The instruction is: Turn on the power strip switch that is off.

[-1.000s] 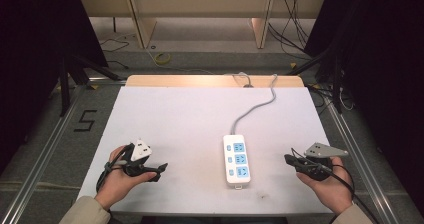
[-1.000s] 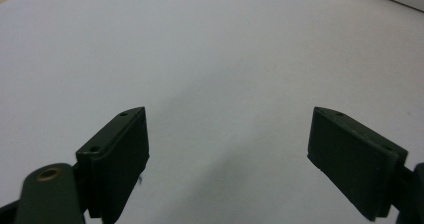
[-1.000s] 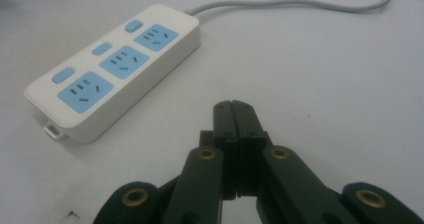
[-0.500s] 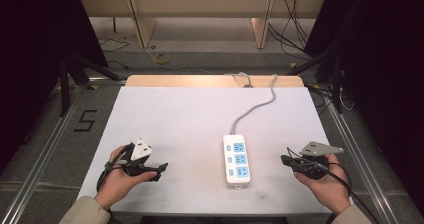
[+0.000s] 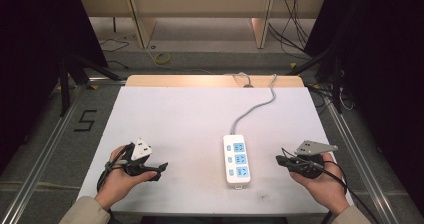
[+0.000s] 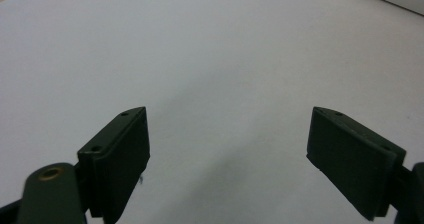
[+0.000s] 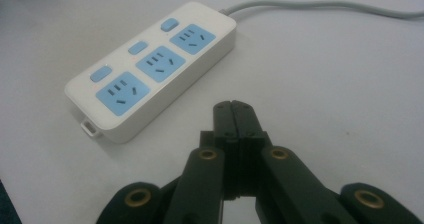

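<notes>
A white power strip [image 5: 236, 160] with three blue sockets lies near the table's front, and its grey cable [image 5: 252, 109] runs to the back edge. In the right gripper view the power strip [image 7: 150, 69] lies just ahead and left of my right gripper [image 7: 233, 116], whose jaws are pressed together on nothing. From above, my right gripper [image 5: 280, 160] sits right of the strip in a hand and points at it. My left gripper [image 5: 160, 168] rests at the front left. Its jaws stand wide apart over bare table in the left gripper view [image 6: 230, 134].
A small white block with dark marks [image 5: 141, 148] sits just behind the left hand; I cannot tell whether it rests on the table or on the gripper. The white table top [image 5: 190, 114] ends in a wooden strip [image 5: 200, 80] at the back. Cables lie on the floor beyond.
My right gripper has edged slightly left toward the power strip. The left hand and the strip have stayed put.
</notes>
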Demonstrator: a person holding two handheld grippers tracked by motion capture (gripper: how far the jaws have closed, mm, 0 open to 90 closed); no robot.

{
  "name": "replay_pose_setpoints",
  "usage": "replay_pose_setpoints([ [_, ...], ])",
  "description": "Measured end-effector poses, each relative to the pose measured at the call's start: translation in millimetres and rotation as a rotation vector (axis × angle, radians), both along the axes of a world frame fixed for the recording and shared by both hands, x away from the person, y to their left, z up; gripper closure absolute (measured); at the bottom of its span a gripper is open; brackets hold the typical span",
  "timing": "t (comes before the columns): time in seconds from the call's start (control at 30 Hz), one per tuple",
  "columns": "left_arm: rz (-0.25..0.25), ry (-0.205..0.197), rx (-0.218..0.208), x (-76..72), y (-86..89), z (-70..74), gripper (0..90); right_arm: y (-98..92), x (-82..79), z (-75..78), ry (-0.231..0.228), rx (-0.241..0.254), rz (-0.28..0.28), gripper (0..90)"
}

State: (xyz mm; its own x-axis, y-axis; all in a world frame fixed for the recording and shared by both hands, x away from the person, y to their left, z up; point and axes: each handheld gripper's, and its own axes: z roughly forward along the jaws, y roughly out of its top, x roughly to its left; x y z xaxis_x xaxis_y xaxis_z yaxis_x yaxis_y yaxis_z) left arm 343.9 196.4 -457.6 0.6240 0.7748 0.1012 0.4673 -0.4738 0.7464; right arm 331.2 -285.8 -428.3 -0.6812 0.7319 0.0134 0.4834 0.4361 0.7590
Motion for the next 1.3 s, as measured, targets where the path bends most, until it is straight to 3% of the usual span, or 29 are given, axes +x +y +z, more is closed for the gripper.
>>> replay_pose_setpoints([
  [1.3,0.001,-0.002,0.003,1.2,-1.8,-0.5,16.6,14.3,9.3,9.0,0.013,0.011,0.008,90.0],
])
